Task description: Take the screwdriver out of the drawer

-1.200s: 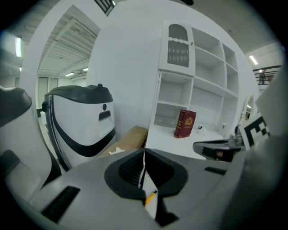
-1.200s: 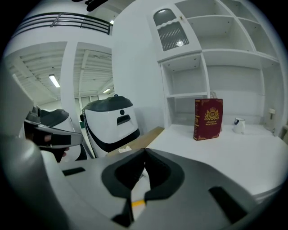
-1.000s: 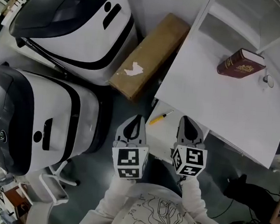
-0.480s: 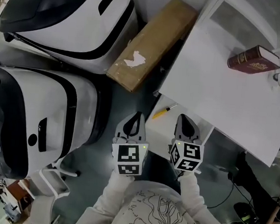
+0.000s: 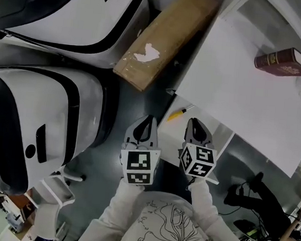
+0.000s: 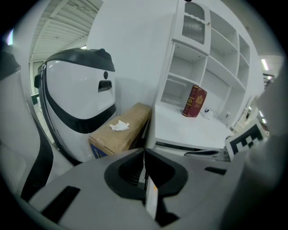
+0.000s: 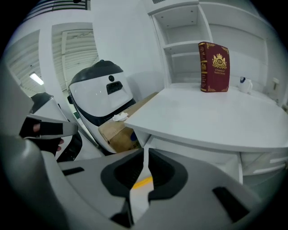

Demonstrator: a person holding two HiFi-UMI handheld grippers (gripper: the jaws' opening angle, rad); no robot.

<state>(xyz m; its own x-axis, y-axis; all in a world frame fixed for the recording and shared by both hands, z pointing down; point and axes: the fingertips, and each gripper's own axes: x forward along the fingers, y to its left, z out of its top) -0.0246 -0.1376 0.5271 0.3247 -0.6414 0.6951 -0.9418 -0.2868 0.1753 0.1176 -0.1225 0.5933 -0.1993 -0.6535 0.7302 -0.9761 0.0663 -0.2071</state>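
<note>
Yellow on the screwdriver (image 5: 180, 113) handle. Dark red with gold print on the book (image 5: 284, 61). Plain white for the desk (image 5: 237, 99). Brown for the cardboard box (image 5: 166, 37), with a torn white patch. White with black bands on the two machines (image 5: 39, 117). Black-and-white squares on the marker cubes (image 5: 139, 167).

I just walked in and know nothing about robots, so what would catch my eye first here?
Two big white-and-black rounded machines fill the left side, with a long cardboard box between them and a white desk. A dark red book stands out on the desk's far side, and a small yellow screwdriver lies in the open drawer just ahead of the left gripper and right gripper, both shut.
</note>
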